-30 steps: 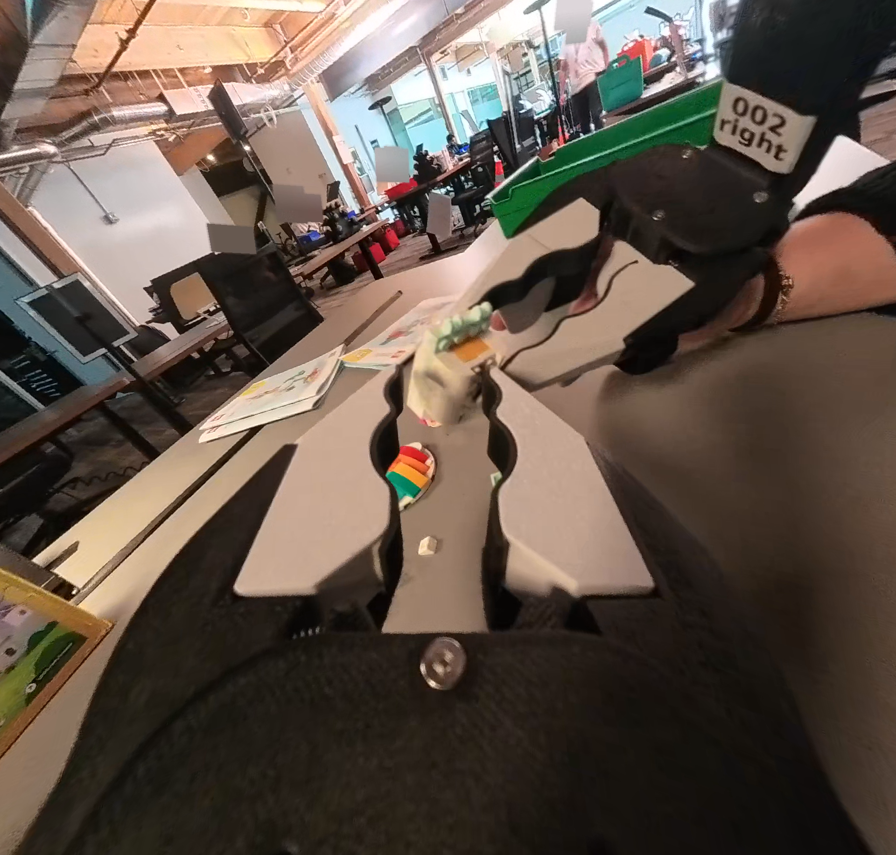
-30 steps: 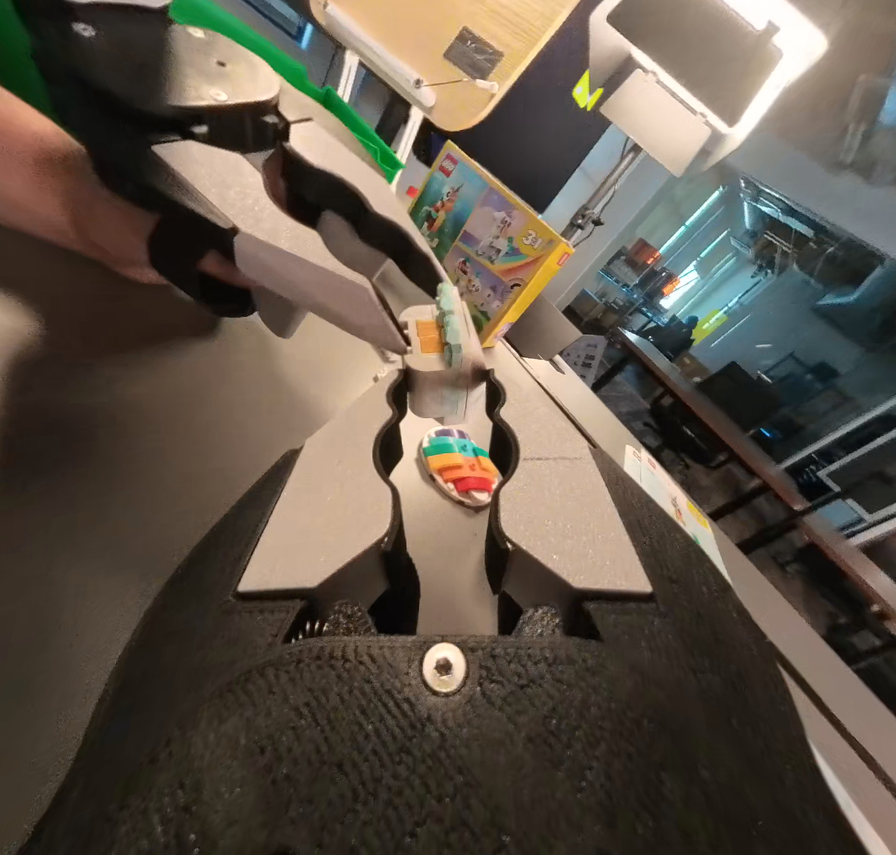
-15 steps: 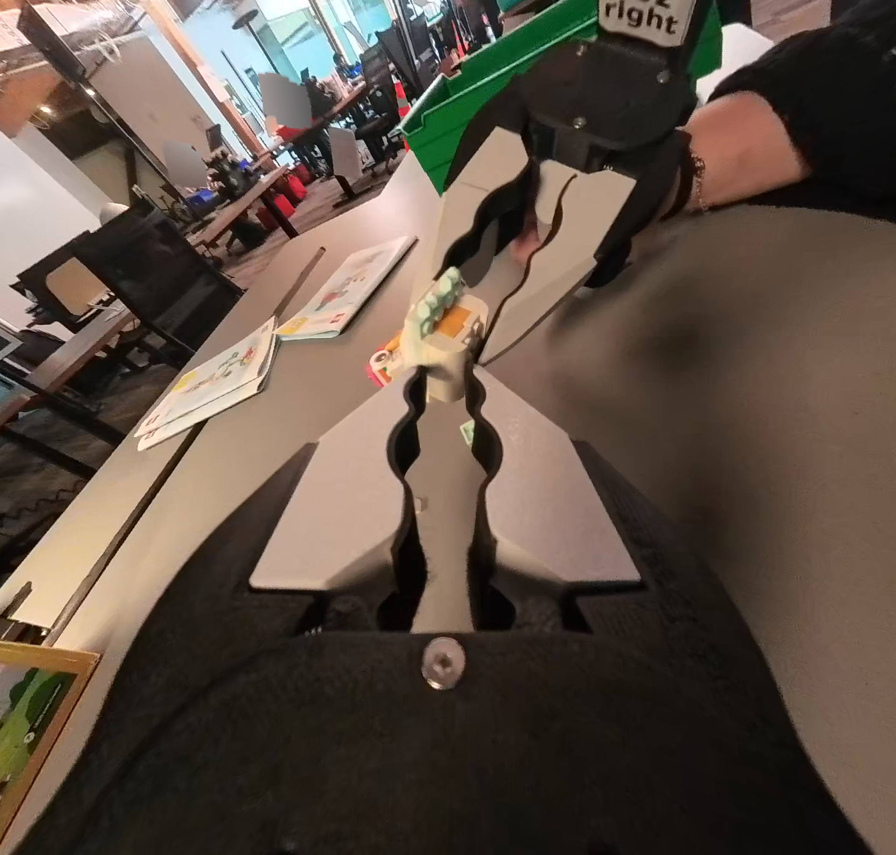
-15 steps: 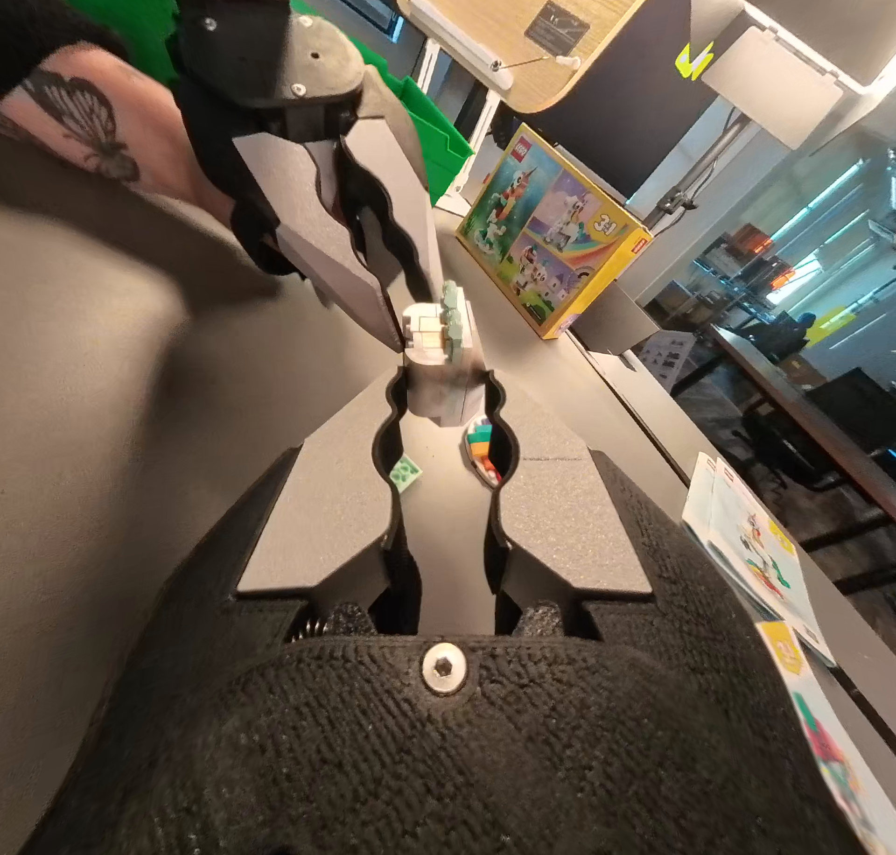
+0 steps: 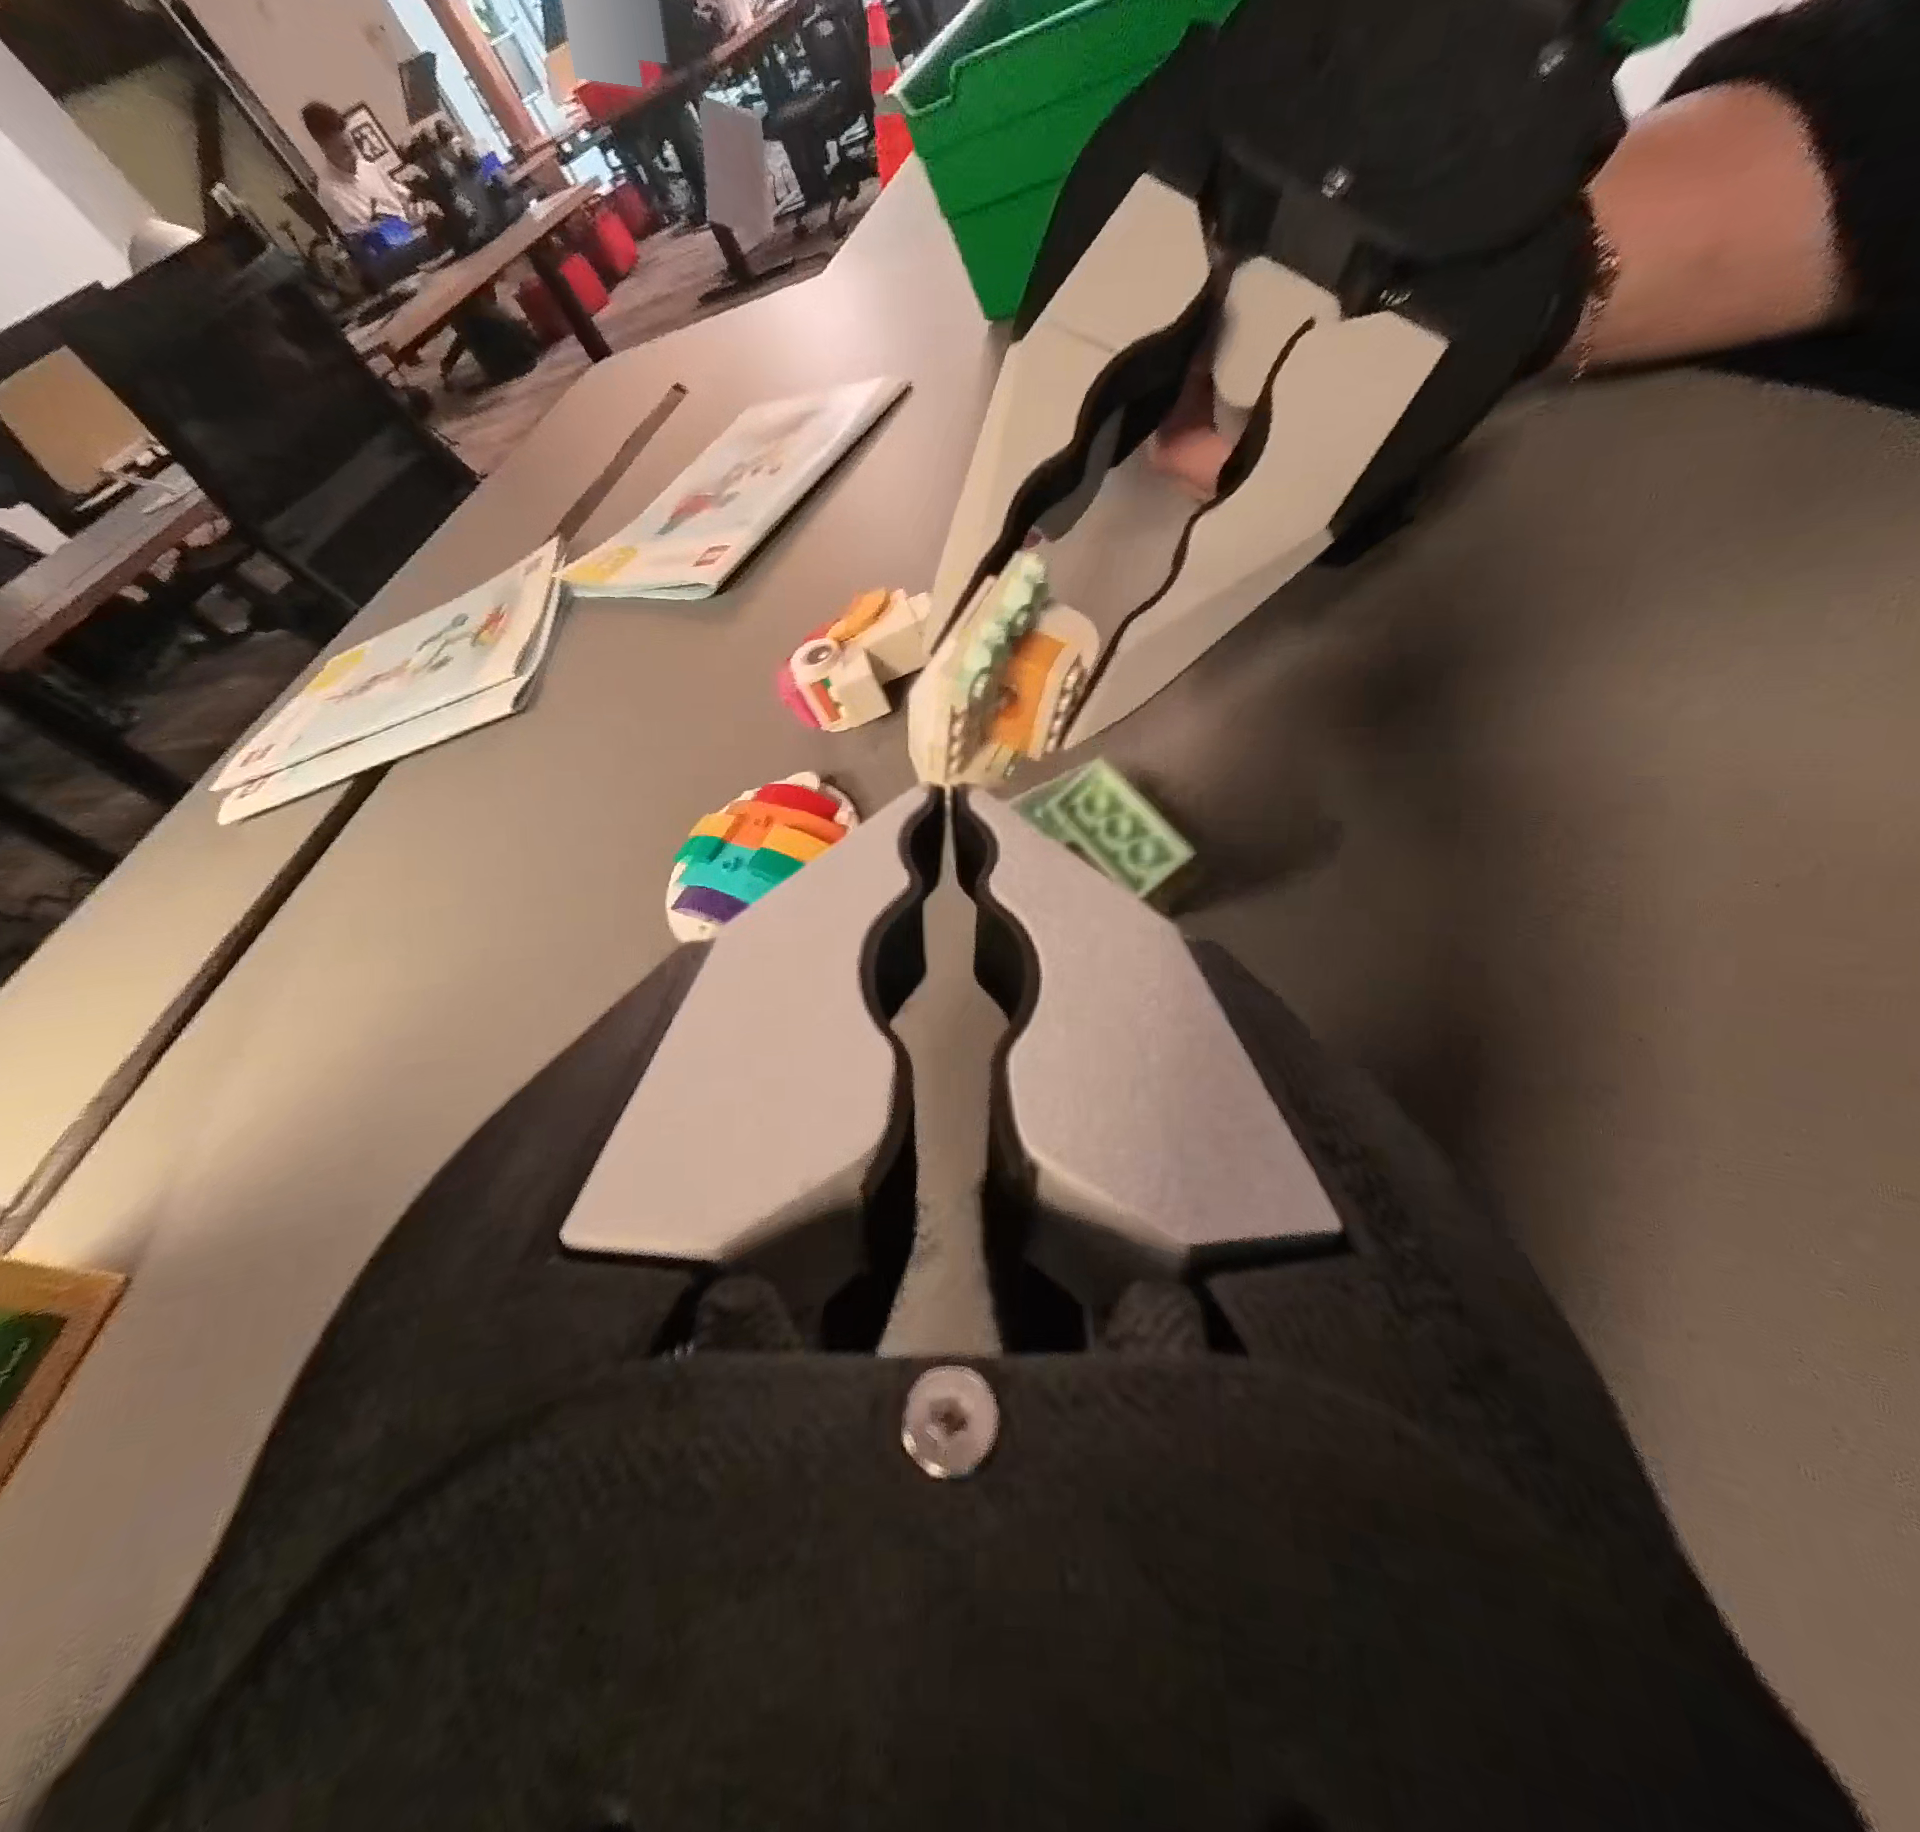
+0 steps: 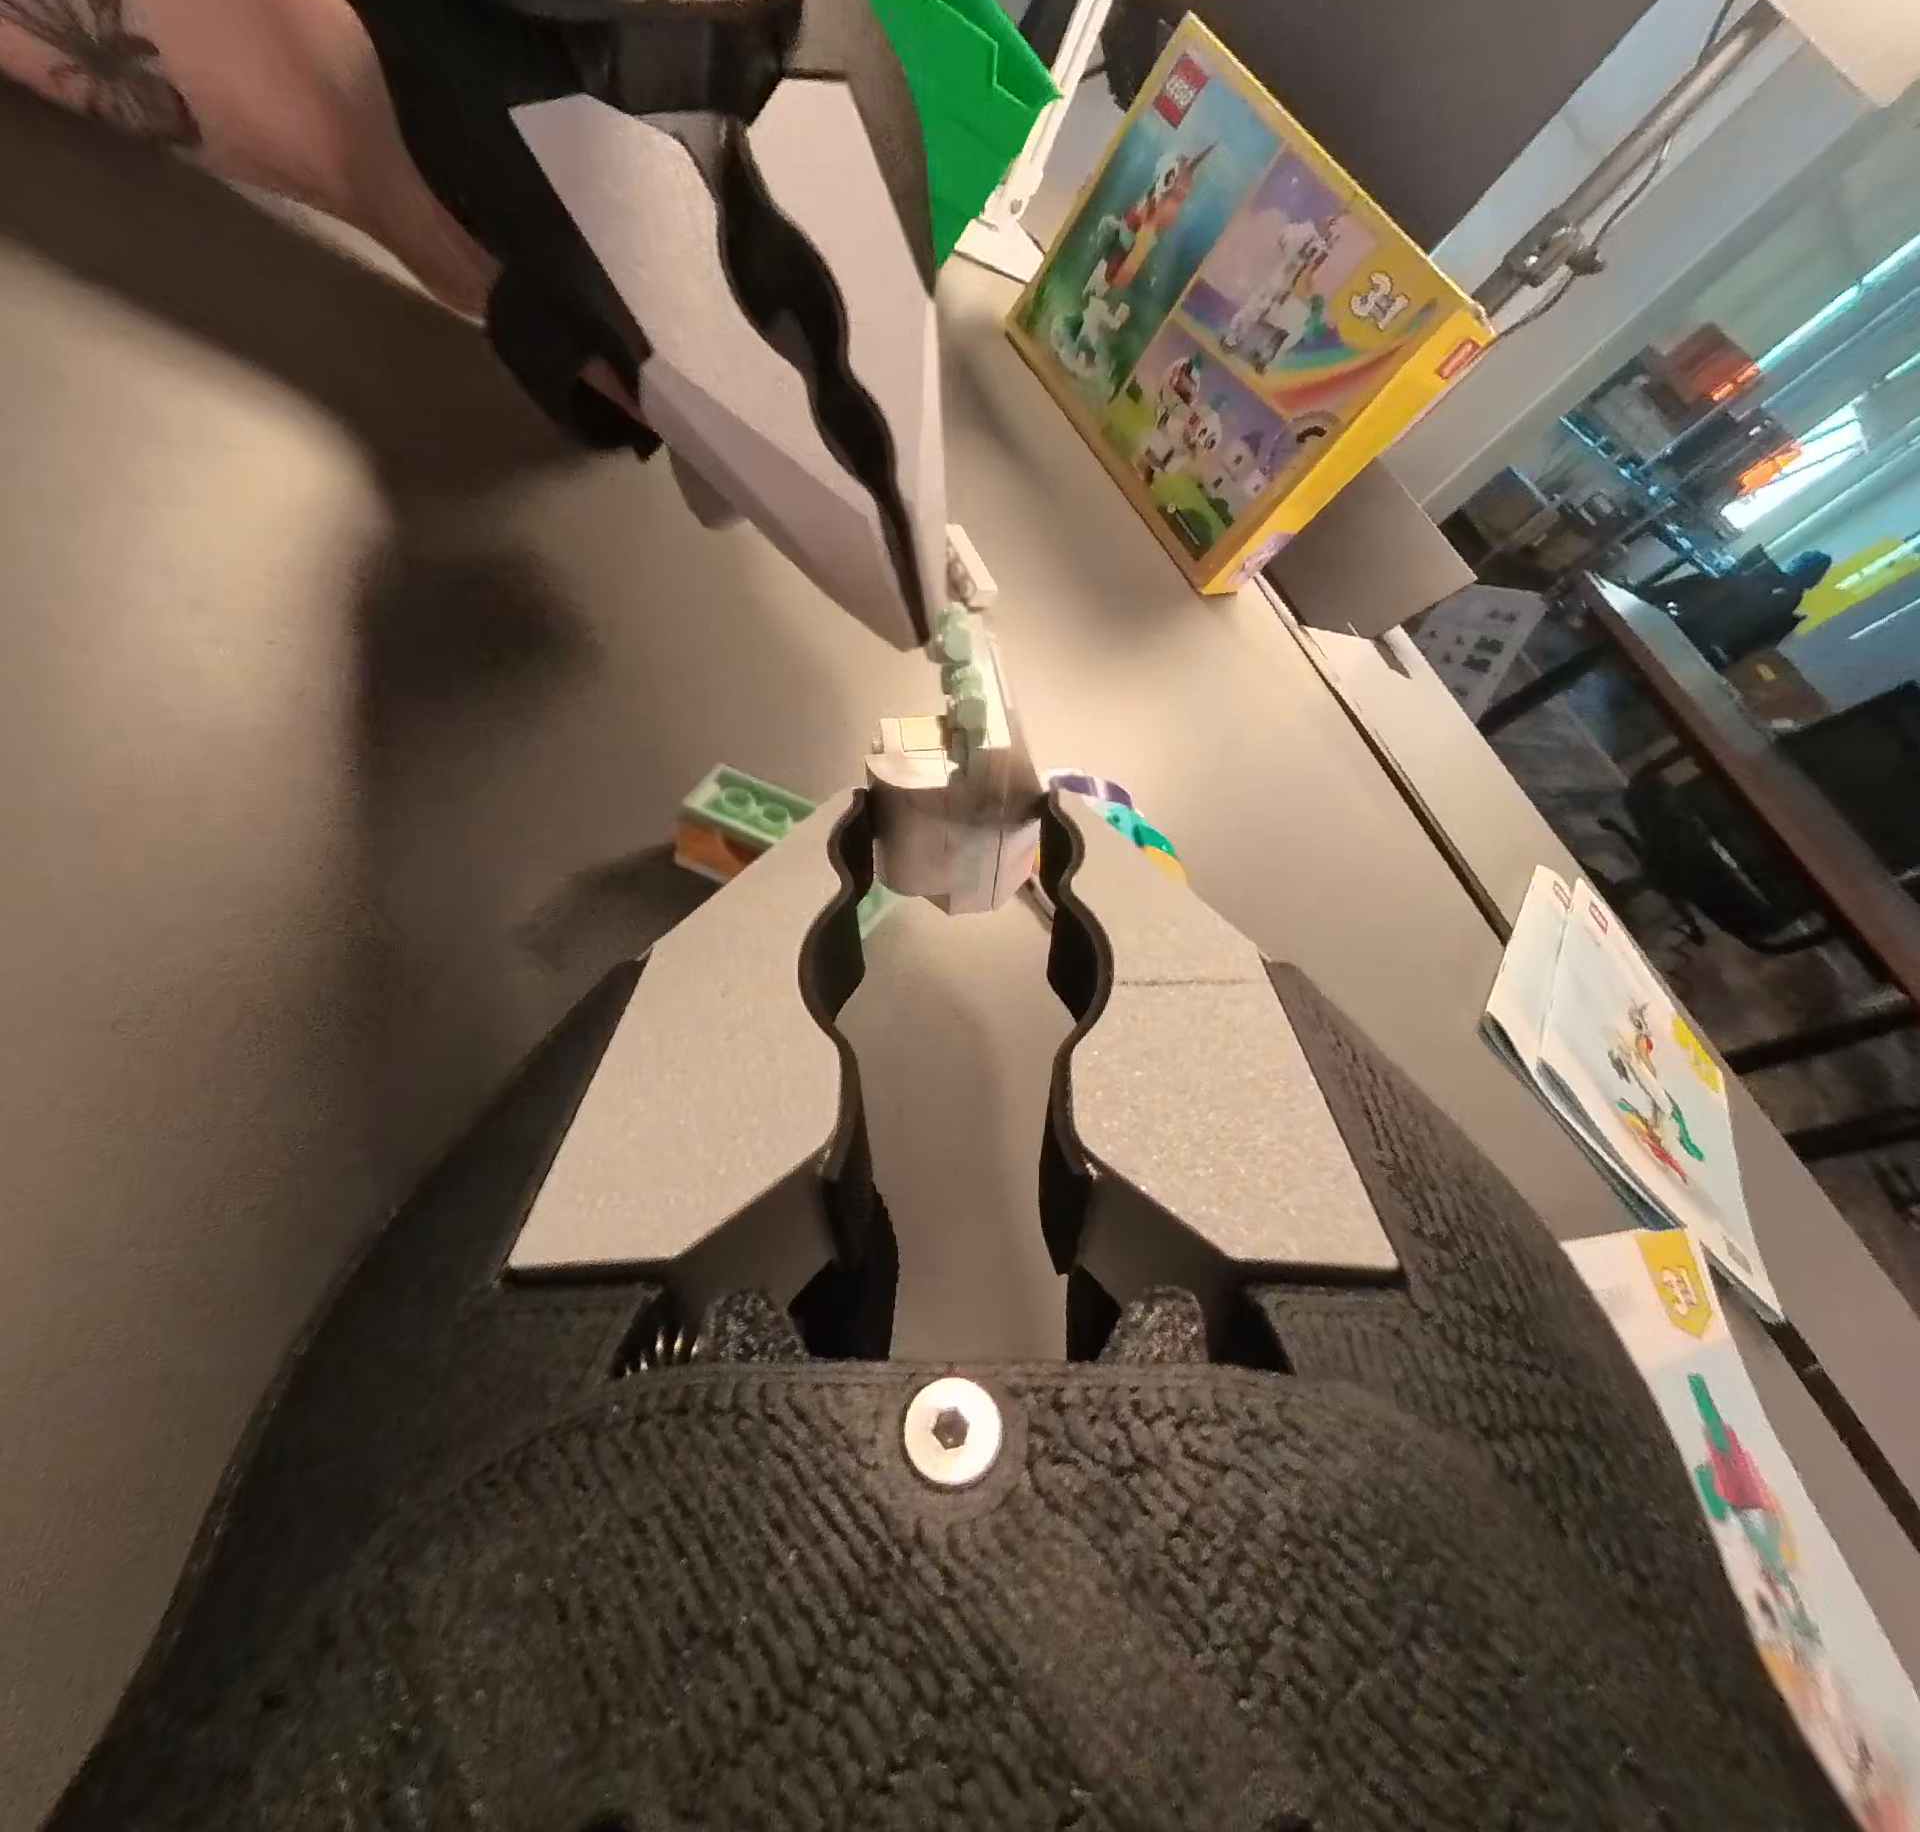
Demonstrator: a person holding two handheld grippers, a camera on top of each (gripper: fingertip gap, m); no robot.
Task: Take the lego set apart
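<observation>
A small white lego chunk with mint-green studs and an orange part is held above the grey table between both grippers. My right gripper is shut on its white body. My left gripper has its jaws almost together, pinched on the thin white side plate that carries the mint studs. In the left wrist view the chunk sits between the right gripper's fingertips. In the right wrist view the left gripper comes down from above onto the plate's top.
On the table lie a rainbow piece, a green plate on an orange brick, and a white, pink and orange piece. Booklets lie to the left. A green bin stands behind. The yellow set box stands further off. Left and right tips are no more than a few centimetres apart.
My left gripper's jaws have narrowed from around the chunk to a thin pinch on its side plate. Both grippers and the chunk have tilted and come lower toward the table.
</observation>
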